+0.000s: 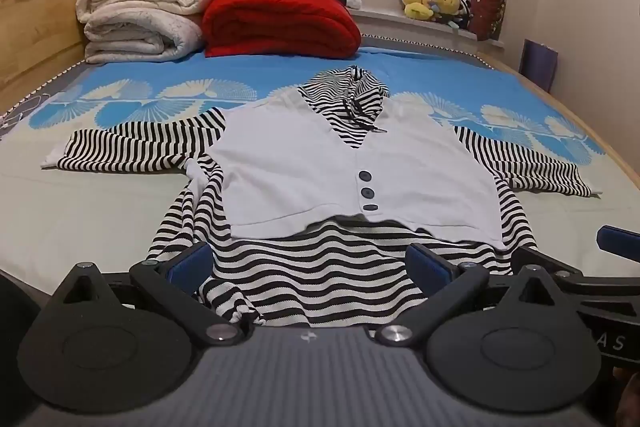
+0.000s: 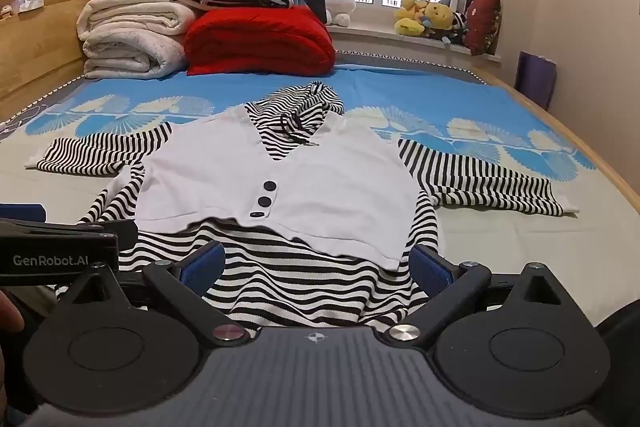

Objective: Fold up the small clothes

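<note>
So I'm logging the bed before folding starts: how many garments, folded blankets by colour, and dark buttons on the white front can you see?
Striped hooded garment: 1
Red folded blanket: 1
Cream folded blankets: 2
Dark buttons: 3
Total: 7
Further folded items on top of the pile are not counted.

Both hand-held grippers agape, side by side
</note>
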Demonstrator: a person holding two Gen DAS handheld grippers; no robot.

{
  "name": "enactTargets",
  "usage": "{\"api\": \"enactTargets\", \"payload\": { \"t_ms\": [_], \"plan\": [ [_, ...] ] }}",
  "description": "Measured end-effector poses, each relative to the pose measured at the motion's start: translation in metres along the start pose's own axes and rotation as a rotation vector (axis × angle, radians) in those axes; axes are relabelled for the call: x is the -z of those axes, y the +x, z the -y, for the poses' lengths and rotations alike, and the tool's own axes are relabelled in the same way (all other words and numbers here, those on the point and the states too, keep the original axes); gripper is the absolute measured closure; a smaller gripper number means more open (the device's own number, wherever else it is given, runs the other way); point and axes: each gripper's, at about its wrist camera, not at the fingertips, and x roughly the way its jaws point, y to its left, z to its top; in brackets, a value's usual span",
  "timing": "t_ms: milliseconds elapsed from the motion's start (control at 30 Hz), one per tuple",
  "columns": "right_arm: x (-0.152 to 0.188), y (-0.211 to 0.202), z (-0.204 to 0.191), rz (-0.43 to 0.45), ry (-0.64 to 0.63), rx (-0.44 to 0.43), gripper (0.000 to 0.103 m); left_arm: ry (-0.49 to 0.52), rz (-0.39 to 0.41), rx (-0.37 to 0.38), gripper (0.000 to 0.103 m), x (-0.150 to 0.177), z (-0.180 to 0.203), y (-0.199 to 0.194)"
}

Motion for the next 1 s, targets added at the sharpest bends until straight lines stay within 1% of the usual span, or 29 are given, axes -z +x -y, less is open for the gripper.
{"api": "enactTargets", "payload": {
  "t_ms": [700,1000],
  "plan": [
    [-0.0006,-0.0005,-0.0009,0.002,-0.003,0.0,0.005,0.003,0.003,0.001,0.001,0.0021,-0.0003,0.001],
    [-0.0015,0.0002,0.0018,0.002,0.009,0.014,0.005,0.019,0.01,0.005,0.001,0.0059,0.0012,-0.001]
  ]
}}
